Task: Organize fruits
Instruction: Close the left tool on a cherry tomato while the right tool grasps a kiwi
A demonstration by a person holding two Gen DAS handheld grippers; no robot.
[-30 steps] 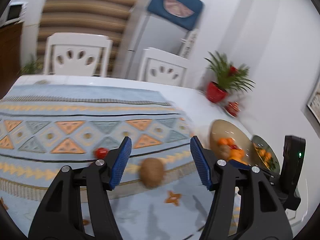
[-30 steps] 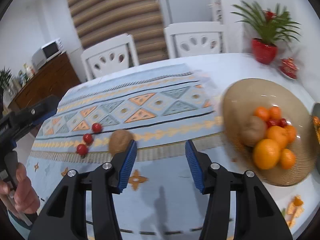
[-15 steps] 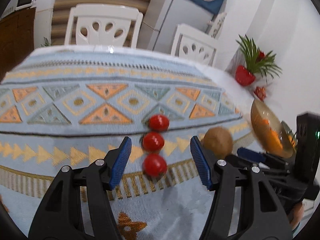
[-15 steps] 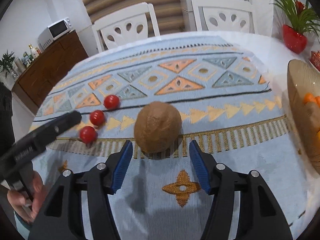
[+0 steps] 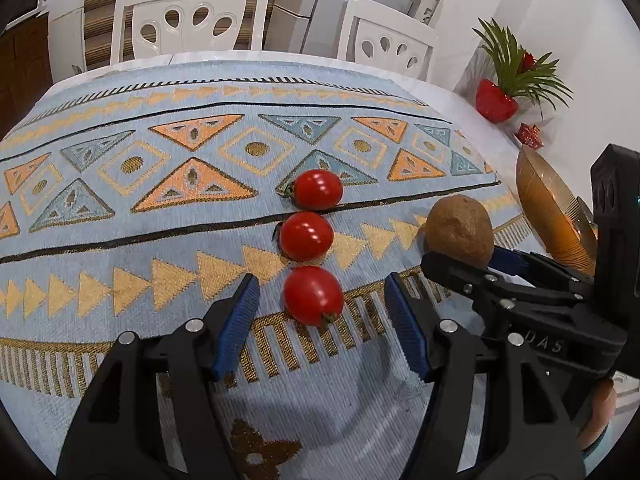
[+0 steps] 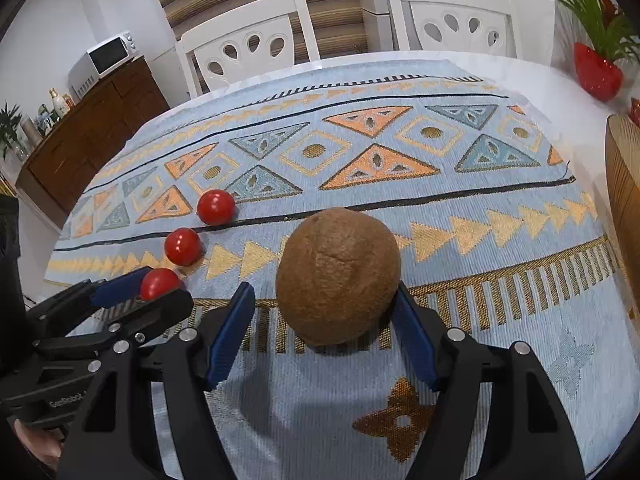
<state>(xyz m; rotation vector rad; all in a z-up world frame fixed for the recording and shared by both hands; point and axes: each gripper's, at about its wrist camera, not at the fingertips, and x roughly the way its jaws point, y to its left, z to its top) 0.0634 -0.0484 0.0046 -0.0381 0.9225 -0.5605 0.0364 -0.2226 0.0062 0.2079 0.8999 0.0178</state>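
Observation:
Three cherry tomatoes lie in a row on the patterned blue cloth. In the left wrist view my left gripper [image 5: 320, 322] is open, its blue pads either side of the nearest tomato [image 5: 313, 295]; the middle tomato [image 5: 306, 236] and far tomato [image 5: 317, 190] lie beyond. A brown kiwi [image 6: 338, 274] sits between the open pads of my right gripper [image 6: 322, 330], close to the right pad; I cannot tell whether it touches. The kiwi [image 5: 459, 230] also shows at the right of the left wrist view, with the right gripper's fingers beside it.
A golden ribbed bowl [image 5: 548, 208] stands at the table's right edge, its rim [image 6: 624, 196] also in the right wrist view. A red plant pot [image 5: 496, 101] stands behind it. Two white chairs [image 5: 188, 16] line the far side. A wooden sideboard [image 6: 92, 136] with a microwave stands left.
Both grippers have come down and forward. The left one swung left from the kiwi to the tomato row and now brackets the nearest tomato. The right one closed in around the kiwi.

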